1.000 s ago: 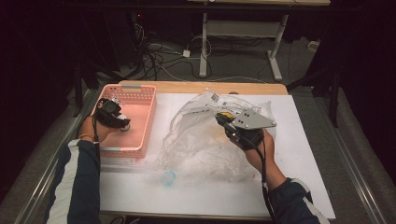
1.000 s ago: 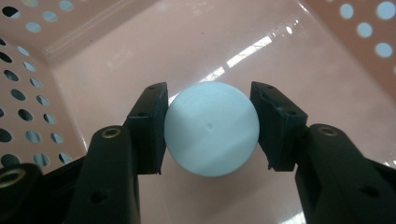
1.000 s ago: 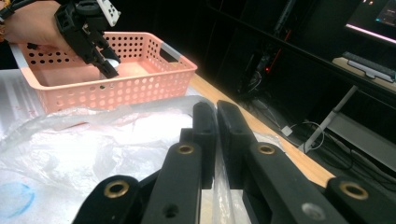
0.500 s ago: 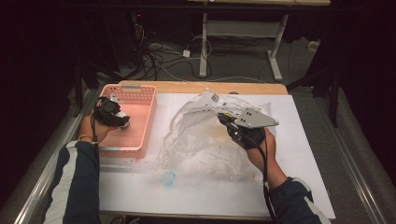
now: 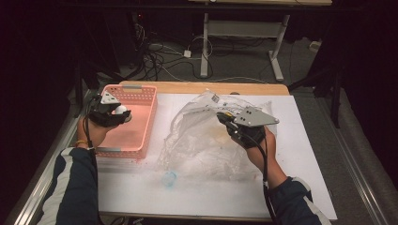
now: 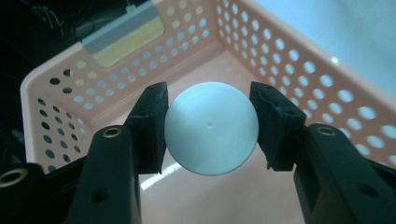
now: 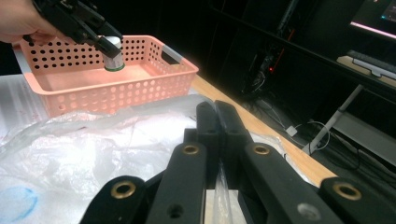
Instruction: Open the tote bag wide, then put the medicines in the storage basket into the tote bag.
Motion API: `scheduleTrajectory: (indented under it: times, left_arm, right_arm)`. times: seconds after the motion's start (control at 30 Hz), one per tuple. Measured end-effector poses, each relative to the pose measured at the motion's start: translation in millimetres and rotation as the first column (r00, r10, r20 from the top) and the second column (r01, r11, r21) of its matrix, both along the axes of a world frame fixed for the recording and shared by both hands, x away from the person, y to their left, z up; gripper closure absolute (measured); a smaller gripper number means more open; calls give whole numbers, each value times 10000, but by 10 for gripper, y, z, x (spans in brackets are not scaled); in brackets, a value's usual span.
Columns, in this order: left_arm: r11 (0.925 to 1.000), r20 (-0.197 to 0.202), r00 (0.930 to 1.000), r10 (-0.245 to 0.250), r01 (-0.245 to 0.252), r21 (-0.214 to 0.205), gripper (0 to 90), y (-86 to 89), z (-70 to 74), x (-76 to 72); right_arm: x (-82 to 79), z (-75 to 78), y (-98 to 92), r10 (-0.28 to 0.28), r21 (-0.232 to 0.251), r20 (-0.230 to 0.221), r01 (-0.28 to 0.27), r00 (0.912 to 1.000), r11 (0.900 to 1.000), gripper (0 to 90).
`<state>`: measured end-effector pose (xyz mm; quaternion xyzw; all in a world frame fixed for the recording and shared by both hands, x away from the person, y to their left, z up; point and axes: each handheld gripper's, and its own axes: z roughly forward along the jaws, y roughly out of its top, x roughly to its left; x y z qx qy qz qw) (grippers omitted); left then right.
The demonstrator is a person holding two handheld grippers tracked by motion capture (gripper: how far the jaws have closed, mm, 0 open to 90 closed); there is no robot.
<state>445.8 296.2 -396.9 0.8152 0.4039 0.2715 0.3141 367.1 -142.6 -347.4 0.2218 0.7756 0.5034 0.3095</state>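
two claws are at work over the table (image 5: 309, 154): the left claw (image 5: 123, 112) hangs above the pink basket (image 5: 141, 136) at the table's left side, clenched on a small pale object (image 6: 211, 127) that sits squarely between its two jaws, touched on both sides. in the left gripper view that object looks like a smooth round ball, with the basket's holed walls and floor behind and below it; in the right gripper view the same object (image 7: 113, 58) looks more like a short white cylinder with a dark green rim at its bottom, held clear above the basket floor. the right claw (image 5: 222, 118) is over the crumpled clear plastic bag (image 5: 202, 140) in the middle of the table, its jaws pressed together with a thin fold of the plastic seeming to run between them. a small blue ring (image 5: 169, 178) lies on the table near the bag's front edge. compared with a second ago, the left claw has shifted a little toward the basket's far left corner, and the right claw and bag have hardly moved.
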Motion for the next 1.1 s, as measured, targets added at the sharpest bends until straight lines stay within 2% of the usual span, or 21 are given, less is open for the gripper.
scheduleTrajectory:
  times: [0.17, 0.3, 0.53, 0.73, 0.8, 0.83, 0.9, 0.93, 0.97, 1.0, 1.03, 1.1]
  left_arm:
    - [9988, 342, 9991, -262, 276, -406, 485, -21, -3, -113]
    - [9953, 582, 9977, -337, 388, -890, 485, -40, -33, -203]
    - [9931, 1204, 9923, -289, 422, -1093, 485, -129, 7, -319]
    - [9874, 1789, 9828, -466, 724, -1407, 485, -199, 109, -430]
    - [9850, 2047, 9776, -496, 817, -1517, 485, -240, 168, -467]
    - [9814, 2157, 9748, -562, 936, -1675, 485, -268, 201, -492]
    - [9768, 2430, 9672, -741, 1195, -1779, 485, -340, 274, -553]
    - [9739, 2581, 9621, -876, 1372, -1809, 485, -385, 309, -591]
    - [9717, 2849, 9521, -1112, 1643, -1698, 485, -431, 350, -619]
    - [9699, 3008, 9453, -1260, 1811, -1630, 485, -488, 387, -660]
    - [9655, 3013, 9427, -1430, 1999, -1670, 485, -553, 421, -711]
    - [9570, 3327, 9273, -1714, 2370, -1674, 485, -676, 503, -793]
  right_arm:
    - [14, -16, 31, 43, -115, -39, -44, 10000, 9999, 900]
    - [19, -17, 26, 43, -219, -39, -43, 10000, 9997, 900]
    - [35, -47, 19, -81, -257, -68, 79, 9999, 9996, 900]
    - [98, -80, 49, -29, -355, -216, 21, 9998, 9994, 900]
    - [138, -93, 76, -27, -362, -322, 16, 9995, 9993, 900]
    - [175, -91, 116, -152, -433, -386, 135, 9991, 9990, 900]
    - [195, -71, 150, -326, -580, -297, 309, 9990, 9978, 900]
    - [209, -52, 162, -400, -626, -271, 382, 9988, 9973, 900]
    - [209, -52, 162, -400, -626, -271, 382, 9988, 9973, 900]
    - [228, -29, 171, -468, -600, -314, 448, 9984, 9972, 900]
    - [247, -3, 181, -572, -553, -346, 552, 9978, 9969, 900]
    - [287, 50, 210, -774, -622, -232, 758, 9967, 9952, 900]
